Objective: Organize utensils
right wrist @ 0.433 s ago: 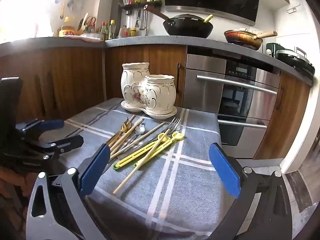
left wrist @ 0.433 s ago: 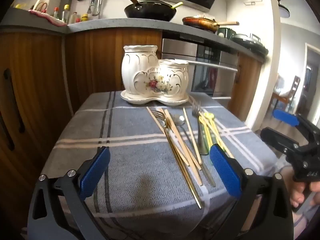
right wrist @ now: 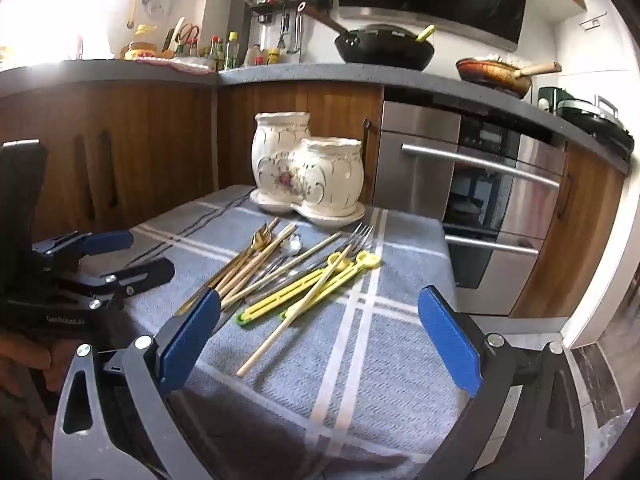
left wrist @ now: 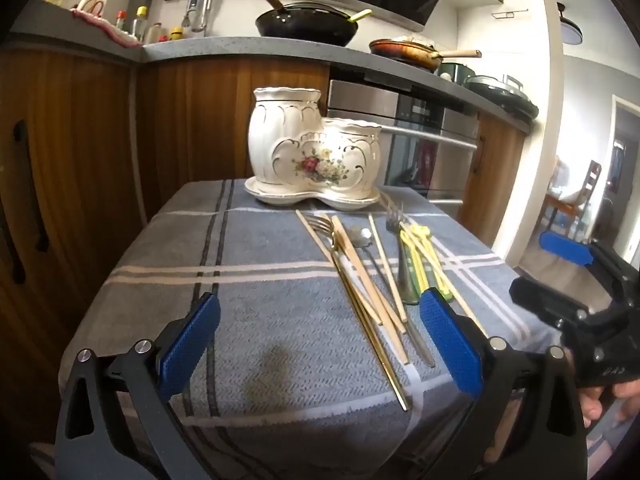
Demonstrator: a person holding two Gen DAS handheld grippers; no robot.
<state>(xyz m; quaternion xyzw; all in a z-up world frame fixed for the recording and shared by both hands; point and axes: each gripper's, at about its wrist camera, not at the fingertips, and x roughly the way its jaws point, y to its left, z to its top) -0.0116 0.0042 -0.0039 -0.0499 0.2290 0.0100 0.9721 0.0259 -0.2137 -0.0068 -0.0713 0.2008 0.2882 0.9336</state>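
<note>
Ceramic holder (left wrist: 316,156), cream with a floral print, is standing at the far end of the grey plaid tablecloth (left wrist: 248,320); it has two cups on one tray. Near it, the utensils (left wrist: 372,276) are lying loose in one pile: two forks, one spoon, two yellow plastic pieces (right wrist: 308,284) and several wooden chopsticks. Left gripper (left wrist: 320,344) and right gripper (right wrist: 320,332) are both hovering released, grasping nothing. Lettering on the left gripper body is partly legible only.
</note>
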